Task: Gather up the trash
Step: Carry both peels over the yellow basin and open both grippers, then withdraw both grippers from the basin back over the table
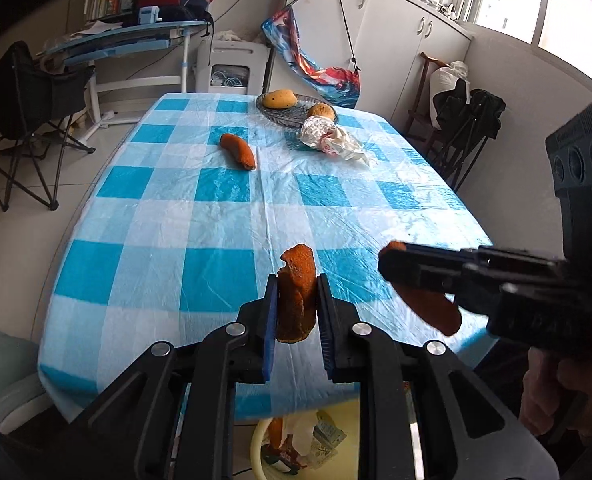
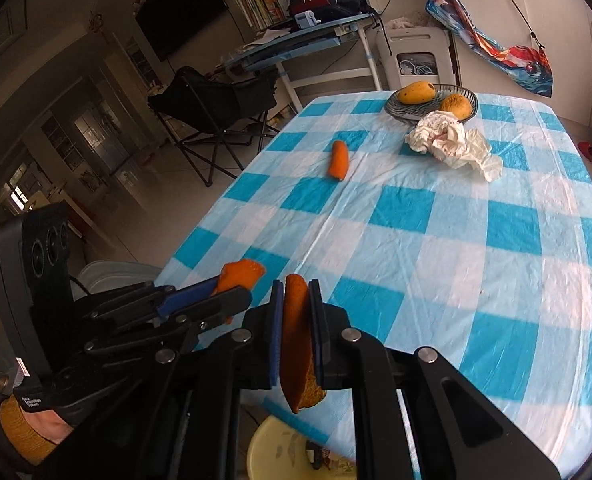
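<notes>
My left gripper [image 1: 297, 285] is shut on a curled piece of orange peel [image 1: 296, 304], held over the near edge of the table. My right gripper [image 2: 296, 286] is shut on a second, longer peel piece [image 2: 296, 344] beside it. Each gripper shows in the other's view: the right gripper [image 1: 392, 266] with its peel [image 1: 432, 312], the left gripper [image 2: 236, 294] with its peel [image 2: 242, 273]. A third peel [image 1: 238, 151] [image 2: 339, 160] lies on the checked cloth. Crumpled white paper [image 1: 334, 140] [image 2: 452, 142] lies by the fruit plate. A yellow bin [image 1: 258, 446] [image 2: 272, 450] with trash stands on the floor under the table edge.
The table [image 1: 168, 216] has a blue and white checked cloth. A dark plate [image 1: 280, 114] [image 2: 414, 114] with a mango and another fruit stands at the far end. Folding chairs stand left and right of the table. A desk, cabinets and a hanging bag line the back wall.
</notes>
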Tool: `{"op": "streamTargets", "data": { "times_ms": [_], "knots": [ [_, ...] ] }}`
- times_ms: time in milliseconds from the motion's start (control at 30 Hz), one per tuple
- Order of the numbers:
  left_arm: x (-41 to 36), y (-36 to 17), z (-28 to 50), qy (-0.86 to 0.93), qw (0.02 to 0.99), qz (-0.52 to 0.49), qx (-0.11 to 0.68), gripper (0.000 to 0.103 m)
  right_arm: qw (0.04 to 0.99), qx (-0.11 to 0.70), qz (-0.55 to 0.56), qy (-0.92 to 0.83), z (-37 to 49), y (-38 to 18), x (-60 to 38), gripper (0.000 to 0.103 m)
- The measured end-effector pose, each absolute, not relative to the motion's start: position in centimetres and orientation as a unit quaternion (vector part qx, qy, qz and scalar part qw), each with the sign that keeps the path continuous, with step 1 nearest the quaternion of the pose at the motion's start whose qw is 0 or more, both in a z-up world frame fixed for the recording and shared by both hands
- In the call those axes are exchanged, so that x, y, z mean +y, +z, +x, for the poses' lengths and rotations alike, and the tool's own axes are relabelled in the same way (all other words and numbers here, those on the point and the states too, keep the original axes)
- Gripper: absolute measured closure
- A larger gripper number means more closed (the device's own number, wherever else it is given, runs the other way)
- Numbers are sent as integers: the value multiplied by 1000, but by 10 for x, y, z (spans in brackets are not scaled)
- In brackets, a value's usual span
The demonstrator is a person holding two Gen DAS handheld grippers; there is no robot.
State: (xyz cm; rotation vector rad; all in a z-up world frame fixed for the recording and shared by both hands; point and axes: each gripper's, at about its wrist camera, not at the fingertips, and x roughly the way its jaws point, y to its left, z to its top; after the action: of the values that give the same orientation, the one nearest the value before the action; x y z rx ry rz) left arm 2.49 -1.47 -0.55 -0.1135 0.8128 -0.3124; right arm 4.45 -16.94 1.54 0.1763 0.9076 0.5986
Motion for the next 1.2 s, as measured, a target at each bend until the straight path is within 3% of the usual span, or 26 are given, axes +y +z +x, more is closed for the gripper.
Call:
{"op": "streamTargets", "data": {
  "times_ms": [367, 433, 500, 567, 700, 833, 1000, 1200],
  "knots": [
    [-17, -18, -49, -159, 892, -62, 418, 85, 838, 459, 119, 269, -28, -7, -179, 90],
    [-17, -20, -56, -163, 889, -60, 424, 85, 834, 472, 125, 257, -35, -14, -182, 86],
    [-20, -25, -61, -174, 880, -54, 438, 85, 834, 477, 134, 245, -42, -19, -187, 70],
    [-23, -27, -65, -172, 878, -42, 444, 84, 836, 476, 132, 238, -45, -20, -187, 66],
    [-23, -26, -70, -155, 886, -29, 436, 65, 850, 463, 113, 226, -50, -17, -185, 52],
    [-18, -23, -70, -123, 899, -22, 420, 56, 862, 454, 86, 207, -51, -20, -181, 39],
    [-7, -18, -68, -80, 914, -26, 398, 43, 874, 444, 66, 188, -51, -20, -178, 30],
    [3, -13, -68, -48, 923, -37, 379, 33, 884, 432, 66, 169, -50, -18, -182, 27]
  ]
}}
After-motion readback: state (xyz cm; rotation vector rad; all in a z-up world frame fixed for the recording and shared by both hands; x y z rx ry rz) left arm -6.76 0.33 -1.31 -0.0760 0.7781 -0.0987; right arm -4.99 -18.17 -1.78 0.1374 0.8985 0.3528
